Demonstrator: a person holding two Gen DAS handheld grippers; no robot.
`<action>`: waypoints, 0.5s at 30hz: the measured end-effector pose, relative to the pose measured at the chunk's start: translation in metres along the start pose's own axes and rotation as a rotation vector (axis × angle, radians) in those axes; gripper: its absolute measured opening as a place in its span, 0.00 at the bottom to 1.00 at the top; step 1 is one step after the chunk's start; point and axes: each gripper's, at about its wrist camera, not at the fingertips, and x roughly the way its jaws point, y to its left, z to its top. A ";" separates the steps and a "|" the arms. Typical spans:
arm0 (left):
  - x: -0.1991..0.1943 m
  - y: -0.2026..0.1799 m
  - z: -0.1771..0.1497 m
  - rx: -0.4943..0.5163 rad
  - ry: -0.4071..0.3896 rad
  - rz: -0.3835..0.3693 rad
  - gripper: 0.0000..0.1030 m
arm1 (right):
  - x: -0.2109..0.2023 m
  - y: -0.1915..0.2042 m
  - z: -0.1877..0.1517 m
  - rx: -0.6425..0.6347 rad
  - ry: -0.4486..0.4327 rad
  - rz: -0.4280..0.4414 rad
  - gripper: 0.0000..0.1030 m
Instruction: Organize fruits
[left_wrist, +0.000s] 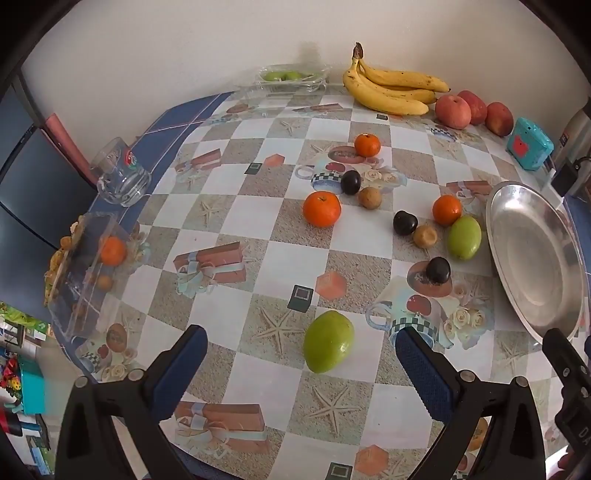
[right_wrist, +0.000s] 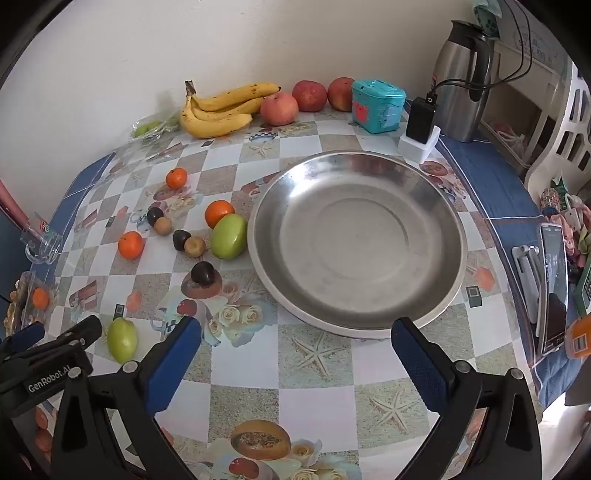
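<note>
Apparently nothing is sorted yet: the metal plate (right_wrist: 354, 243) near the table's (right_wrist: 317, 402) right edge lies bare, while oranges (left_wrist: 321, 208), dark plums (left_wrist: 405, 222), small brown fruits (left_wrist: 425, 236) and two green fruits (left_wrist: 328, 341) lie scattered mid-table to its left. Bananas (left_wrist: 391, 88) and apples (left_wrist: 453, 111) sit along the back edge by the wall. Both the left gripper (left_wrist: 299, 363) and right gripper (right_wrist: 295, 349) hover with jaws spread wide and empty, so every loose piece is left to gather.
</note>
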 end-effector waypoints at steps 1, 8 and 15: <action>0.000 0.001 0.000 0.001 -0.002 -0.002 1.00 | 0.000 -0.001 0.000 0.002 0.000 -0.001 1.00; -0.001 0.004 0.001 -0.009 -0.006 -0.024 1.00 | -0.002 -0.009 0.001 0.024 0.000 -0.006 1.00; -0.002 0.004 0.002 -0.005 -0.012 -0.028 1.00 | -0.002 -0.008 0.001 0.017 0.003 -0.006 1.00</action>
